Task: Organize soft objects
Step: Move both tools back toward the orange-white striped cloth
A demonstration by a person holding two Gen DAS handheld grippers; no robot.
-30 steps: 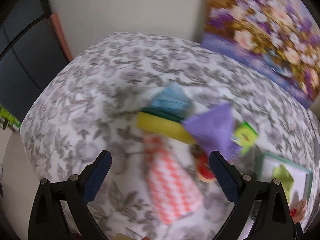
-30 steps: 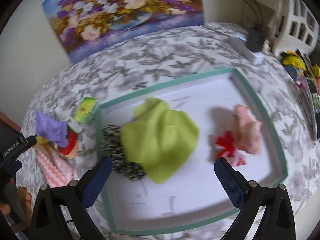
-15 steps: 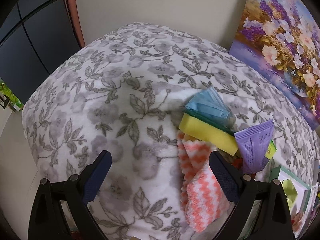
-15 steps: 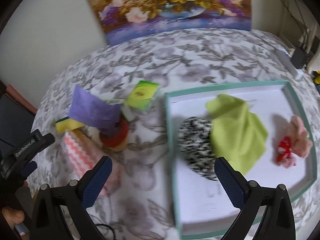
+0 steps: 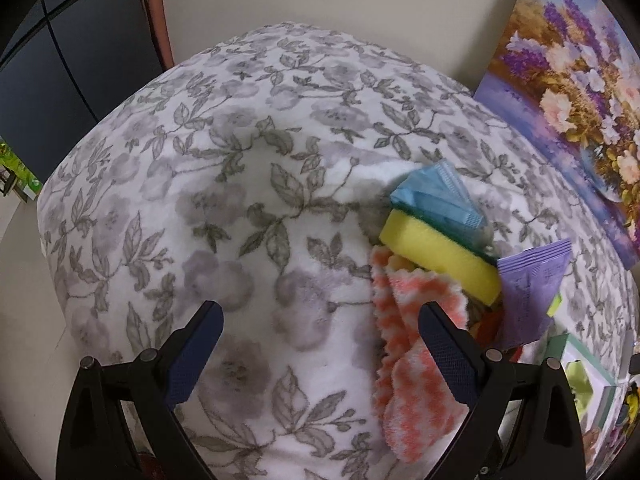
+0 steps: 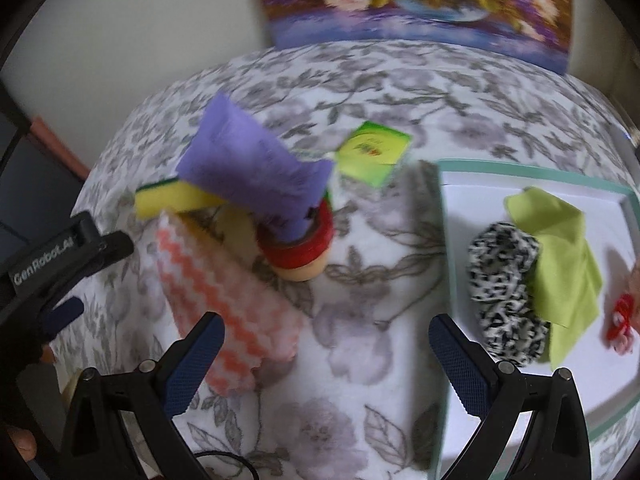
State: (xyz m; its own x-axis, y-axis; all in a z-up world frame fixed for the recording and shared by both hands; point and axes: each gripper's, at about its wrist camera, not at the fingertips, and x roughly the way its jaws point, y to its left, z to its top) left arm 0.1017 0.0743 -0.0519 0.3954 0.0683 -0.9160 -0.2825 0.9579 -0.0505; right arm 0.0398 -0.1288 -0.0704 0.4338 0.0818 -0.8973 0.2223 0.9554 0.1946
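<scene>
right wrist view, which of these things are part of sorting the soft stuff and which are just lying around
Part of the job:
tray
green cloth
black and white scrunchie
orange zigzag cloth
yellow sponge
purple packet
right tool

Just lying about:
flower painting
floral blanket
</scene>
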